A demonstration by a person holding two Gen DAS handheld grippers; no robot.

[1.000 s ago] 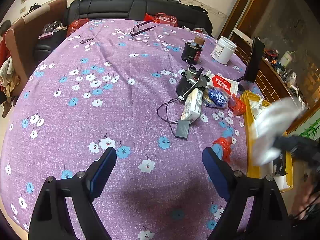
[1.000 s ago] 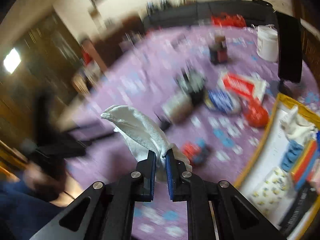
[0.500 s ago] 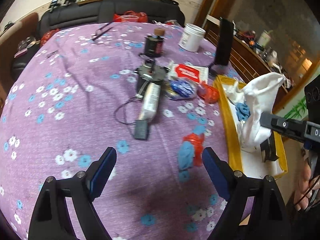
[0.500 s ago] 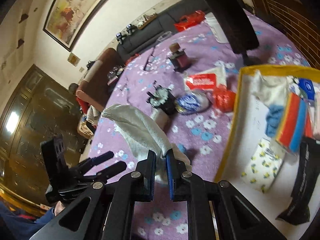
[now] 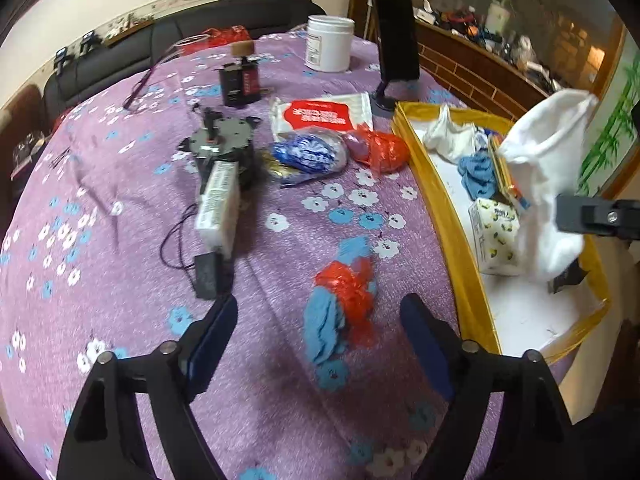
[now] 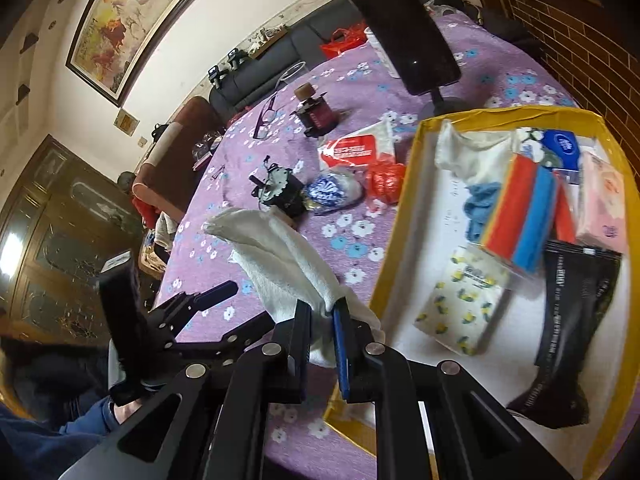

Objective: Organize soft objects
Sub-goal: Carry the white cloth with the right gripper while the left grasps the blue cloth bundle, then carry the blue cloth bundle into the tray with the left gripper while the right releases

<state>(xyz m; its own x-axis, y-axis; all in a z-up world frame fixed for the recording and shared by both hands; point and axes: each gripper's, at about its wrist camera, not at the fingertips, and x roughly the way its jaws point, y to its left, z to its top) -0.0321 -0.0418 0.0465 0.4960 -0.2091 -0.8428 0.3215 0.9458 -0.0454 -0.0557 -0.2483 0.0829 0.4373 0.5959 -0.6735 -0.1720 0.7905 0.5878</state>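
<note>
Left wrist view: the left gripper (image 5: 318, 330) gapes wide and empty at bottom centre, over a blue-and-red bundle (image 5: 344, 300) on the purple tablecloth (image 5: 120, 184). Right wrist view: the right gripper (image 6: 322, 344) pinches a white towel (image 6: 280, 256) at lower centre, beside the yellow tray (image 6: 394, 216)

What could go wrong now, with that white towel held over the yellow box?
The right gripper pinches only one end of the towel, so the loose part may drape over the box wall instead of landing inside. The box is already crowded with packets, so the towel could cover them. The blue cloth on the table lies tangled with red plastic.
</note>
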